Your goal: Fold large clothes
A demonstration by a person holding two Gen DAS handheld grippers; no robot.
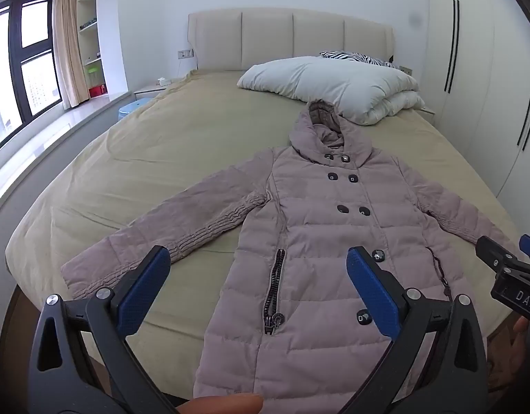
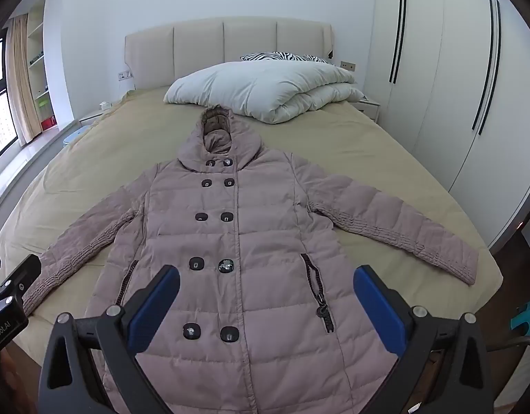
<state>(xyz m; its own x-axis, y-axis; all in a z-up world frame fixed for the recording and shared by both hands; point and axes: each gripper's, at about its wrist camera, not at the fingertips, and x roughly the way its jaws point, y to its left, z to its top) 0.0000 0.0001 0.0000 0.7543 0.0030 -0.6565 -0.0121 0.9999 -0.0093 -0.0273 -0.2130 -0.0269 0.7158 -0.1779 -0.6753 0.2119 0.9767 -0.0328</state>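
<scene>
A long mauve padded coat [image 1: 320, 241] [image 2: 251, 241] lies flat and face up on the bed, hood toward the headboard, both sleeves spread out, dark buttons in two rows down the front. My left gripper [image 1: 258, 258] hangs open above its lower left part, with nothing between the blue pads. My right gripper [image 2: 266, 277] is also open, above the coat's lower front, holding nothing. The right gripper's body shows at the right edge of the left wrist view, and the left one at the left edge of the right wrist view.
The bed [image 1: 182, 145] has a tan sheet. A folded white duvet [image 2: 265, 86] and a zebra-print pillow [image 2: 282, 57] lie by the headboard. A window sill and shelves stand left, a white wardrobe [image 2: 454, 86] right. A hand shows at the bottom of the left wrist view.
</scene>
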